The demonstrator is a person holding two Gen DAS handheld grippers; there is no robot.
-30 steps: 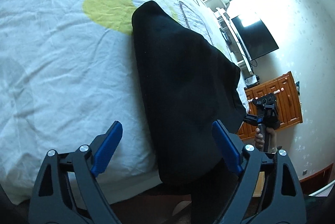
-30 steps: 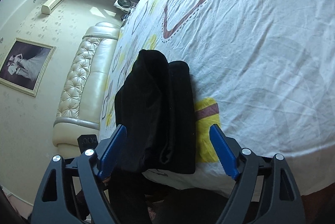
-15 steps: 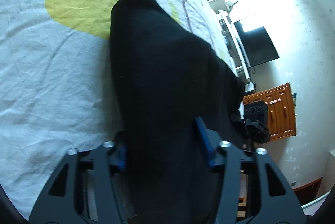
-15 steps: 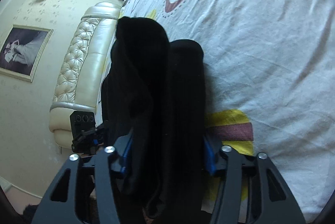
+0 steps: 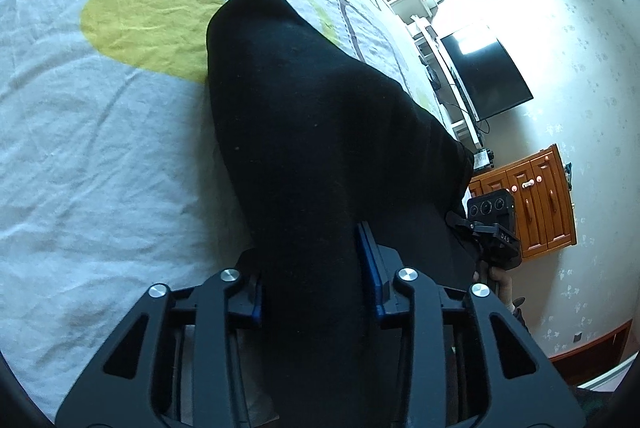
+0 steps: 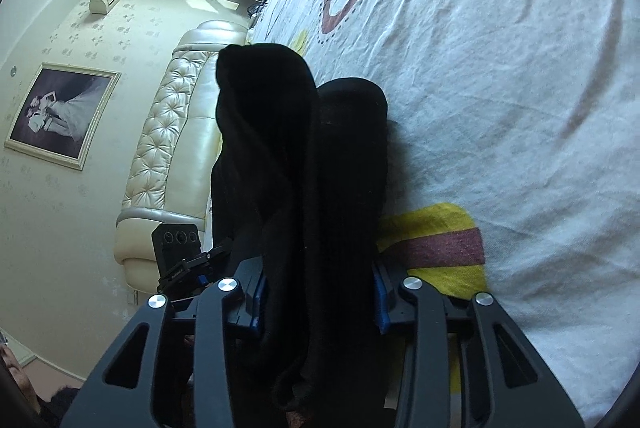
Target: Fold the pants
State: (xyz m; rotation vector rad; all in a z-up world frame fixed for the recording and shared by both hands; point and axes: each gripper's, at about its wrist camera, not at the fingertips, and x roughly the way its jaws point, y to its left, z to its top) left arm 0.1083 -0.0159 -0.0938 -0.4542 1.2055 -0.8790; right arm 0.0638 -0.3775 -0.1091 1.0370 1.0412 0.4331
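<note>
Currently | pants [image 5: 320,132]: black, laid on bed [image 5: 100,148], long axis running far from both tongs | left gripper [image 5: 316,292]: jaws easing, near edge pinched | right gripper [image 6: 320,296]: closing on near edge.

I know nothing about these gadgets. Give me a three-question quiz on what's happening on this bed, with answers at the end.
1. True or false: each hand-held gripper has black fabric between its blue pads.
2. What do the pants rest on? A) a wooden floor B) a patterned bedsheet C) a glass table
3. Which colour is the sheet patch beside the pants?

Key:
1. True: the left hand-held gripper and right hand-held gripper both clamp the black pants.
2. B, the bedsheet.
3. Yellow.
</note>
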